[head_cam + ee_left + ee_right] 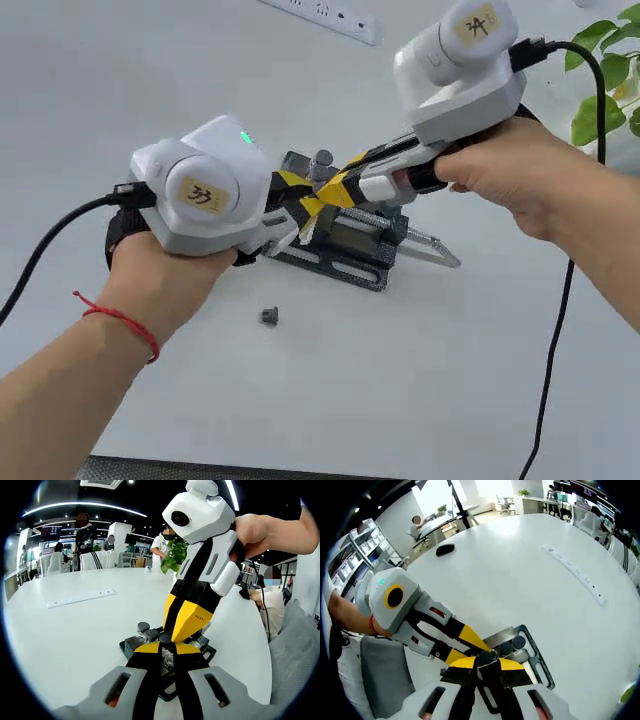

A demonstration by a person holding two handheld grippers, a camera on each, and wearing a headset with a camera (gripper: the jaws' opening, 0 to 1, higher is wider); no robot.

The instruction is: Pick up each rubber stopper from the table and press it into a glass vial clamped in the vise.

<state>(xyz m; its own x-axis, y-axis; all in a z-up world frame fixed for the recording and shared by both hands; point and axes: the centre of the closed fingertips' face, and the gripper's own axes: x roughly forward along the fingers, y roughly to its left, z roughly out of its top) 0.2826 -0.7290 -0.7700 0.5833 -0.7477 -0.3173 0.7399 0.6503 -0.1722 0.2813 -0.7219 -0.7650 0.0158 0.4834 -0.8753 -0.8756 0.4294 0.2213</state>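
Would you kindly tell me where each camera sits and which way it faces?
Head view: headset, facing down at the vise; left hand and right hand show, holding the left gripper and right gripper.
Left gripper view: on the left gripper, facing the vise; right hand shows.
Right gripper view: on the right gripper, facing down at the vise; left hand shows.
All share the vise.

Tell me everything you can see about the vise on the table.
The vise is dark grey, metal-looking, its slotted base flat on the white table, a silvery screw handle sticking out one end. Dark stoppers rise from its top. The left gripper and right gripper tips meet right above it; contact is unclear.
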